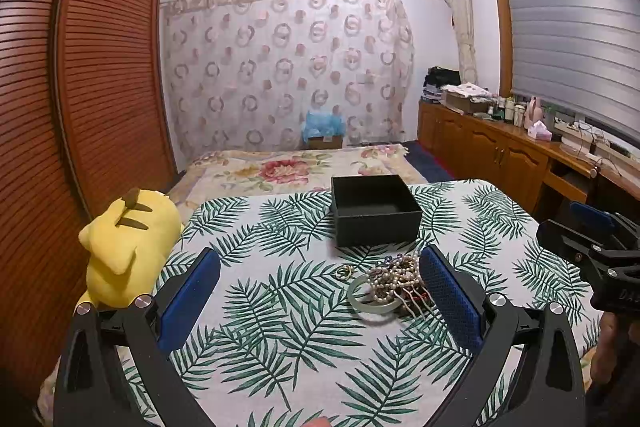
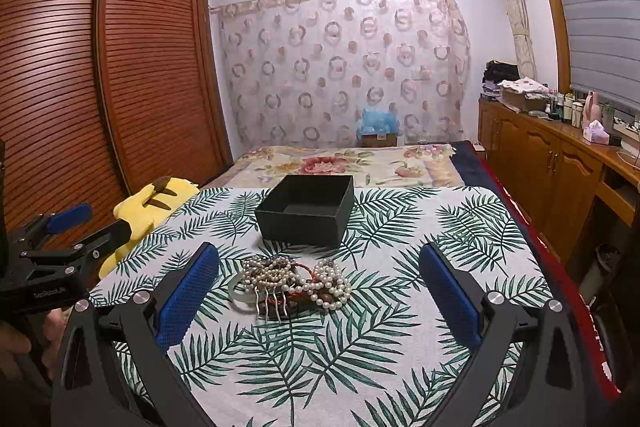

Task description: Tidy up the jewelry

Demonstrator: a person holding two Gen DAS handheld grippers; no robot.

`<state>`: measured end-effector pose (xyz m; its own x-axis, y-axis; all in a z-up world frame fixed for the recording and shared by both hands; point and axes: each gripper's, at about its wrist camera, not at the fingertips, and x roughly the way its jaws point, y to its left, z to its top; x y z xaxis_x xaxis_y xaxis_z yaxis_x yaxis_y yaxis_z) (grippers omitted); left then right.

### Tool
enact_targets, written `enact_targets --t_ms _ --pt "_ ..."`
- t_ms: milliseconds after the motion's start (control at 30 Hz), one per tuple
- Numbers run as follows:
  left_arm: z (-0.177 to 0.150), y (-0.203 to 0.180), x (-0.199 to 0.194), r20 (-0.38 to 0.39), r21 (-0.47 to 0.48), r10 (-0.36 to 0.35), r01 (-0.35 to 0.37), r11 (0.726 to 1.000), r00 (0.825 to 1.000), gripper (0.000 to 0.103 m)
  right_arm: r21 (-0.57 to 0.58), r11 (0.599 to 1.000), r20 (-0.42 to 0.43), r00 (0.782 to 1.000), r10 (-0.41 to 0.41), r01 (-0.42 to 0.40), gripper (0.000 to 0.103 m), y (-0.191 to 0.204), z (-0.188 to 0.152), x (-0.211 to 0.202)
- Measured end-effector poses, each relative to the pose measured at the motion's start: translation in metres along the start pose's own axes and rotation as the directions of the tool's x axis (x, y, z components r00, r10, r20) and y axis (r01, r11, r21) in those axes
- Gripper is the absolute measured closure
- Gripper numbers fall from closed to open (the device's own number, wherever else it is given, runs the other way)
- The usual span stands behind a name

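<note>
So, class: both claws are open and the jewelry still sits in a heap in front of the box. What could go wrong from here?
1. The pearls look tangled with the comb and bangle; lifting one may drag the rest.
2. The small ring lies apart and could be missed.
3. A trailing strand might snag the box rim.

Tangled heap of jewelry (image 2: 294,283) on the palm-leaf-print cloth: strands of white pearls (image 2: 332,285) knotted with red cord, a pale green bangle (image 1: 370,297) lying flat at the heap's left edge, a toothed hair comb (image 2: 274,307) at its near side, and a small gold ring (image 1: 344,271) just left of the pile. Beyond the heap, apart from it, an open black box (image 2: 306,211) stands upright, empty.
</note>
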<state>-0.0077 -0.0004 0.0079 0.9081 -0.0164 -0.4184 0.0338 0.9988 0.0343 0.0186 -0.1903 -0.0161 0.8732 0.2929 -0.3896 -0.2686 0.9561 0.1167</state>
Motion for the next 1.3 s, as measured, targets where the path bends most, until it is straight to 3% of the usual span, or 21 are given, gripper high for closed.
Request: enact_targets --t_ms 1300 --pt "-0.0004 0.0 -0.0025 0.008 -0.001 -0.002 0.002 1.0 1.0 0.006 0.002 1.0 0.004 1.0 0.0 0.0 0.002 -0.0002 -0.0003 -0.0019"
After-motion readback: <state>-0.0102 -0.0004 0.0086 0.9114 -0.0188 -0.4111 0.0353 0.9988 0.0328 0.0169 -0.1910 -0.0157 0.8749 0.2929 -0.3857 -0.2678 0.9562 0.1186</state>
